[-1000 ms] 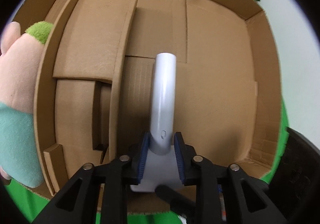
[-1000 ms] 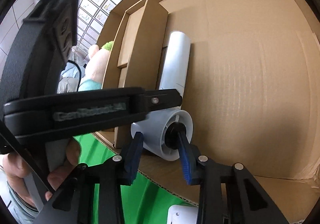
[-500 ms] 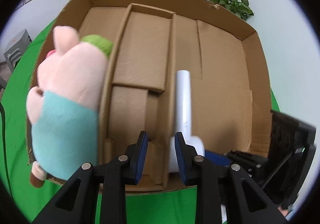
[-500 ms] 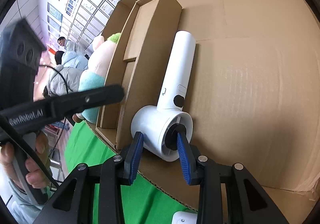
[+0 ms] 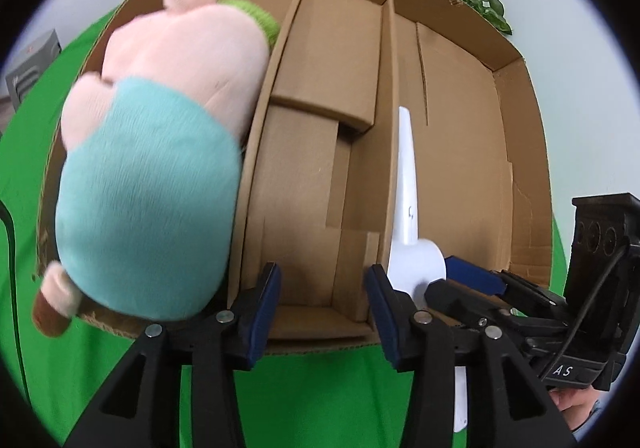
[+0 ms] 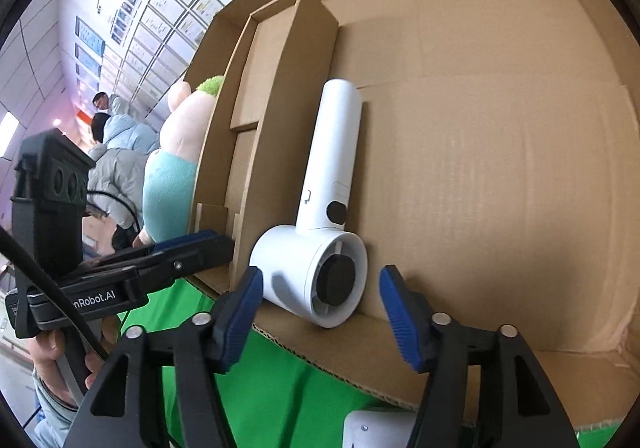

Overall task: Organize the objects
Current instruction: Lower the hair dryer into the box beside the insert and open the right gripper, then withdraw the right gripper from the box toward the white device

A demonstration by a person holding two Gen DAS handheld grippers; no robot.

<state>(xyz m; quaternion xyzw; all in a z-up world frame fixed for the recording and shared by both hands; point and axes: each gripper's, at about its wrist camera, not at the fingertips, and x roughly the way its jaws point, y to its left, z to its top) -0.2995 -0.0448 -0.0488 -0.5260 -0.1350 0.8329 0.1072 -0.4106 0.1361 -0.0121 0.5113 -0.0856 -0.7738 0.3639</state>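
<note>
In box [image 6: 500, 168], white dryer [image 6: 320, 248] lying flat, both grippers opening, empty.

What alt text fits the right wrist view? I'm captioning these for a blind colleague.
A white handheld hair dryer lies in the wide compartment of a brown cardboard box, beside a cardboard divider. The right gripper has just been opening, its blue-padded fingers straddling the dryer's head without touching. A pink plush pig sits beyond the divider.

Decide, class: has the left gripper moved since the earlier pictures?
Yes. The left gripper has drawn back from the white hair dryer toward the cardboard box's near edge; its jaws, just opening, now frame the middle compartment, empty.
</note>
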